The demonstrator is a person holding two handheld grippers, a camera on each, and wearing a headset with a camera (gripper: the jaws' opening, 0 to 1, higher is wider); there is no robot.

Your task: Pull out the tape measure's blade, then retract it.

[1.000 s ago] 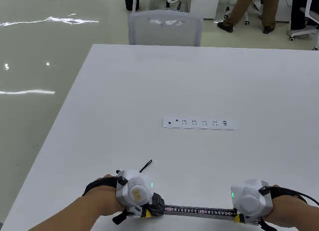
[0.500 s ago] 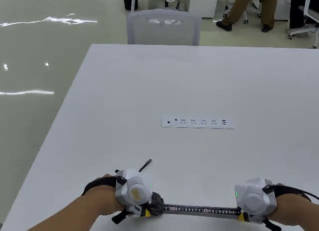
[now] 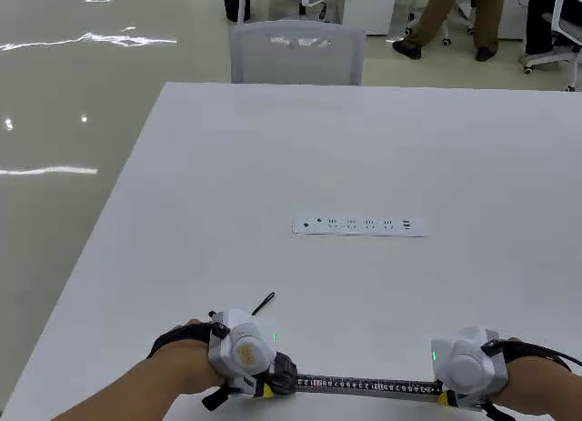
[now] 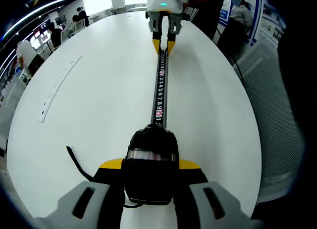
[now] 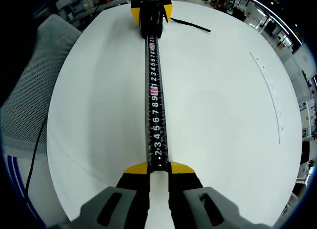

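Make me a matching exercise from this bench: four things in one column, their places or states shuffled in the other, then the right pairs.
Things
1. tape case
2. blade
3. power strip
4. chair

Places or states
A. beyond the far edge of the table
B. pulled out, its tip in the right gripper
C. lying flat at mid-table
D. clamped in the left gripper

Pairs: 1-D, 2-B, 3-C, 4-A
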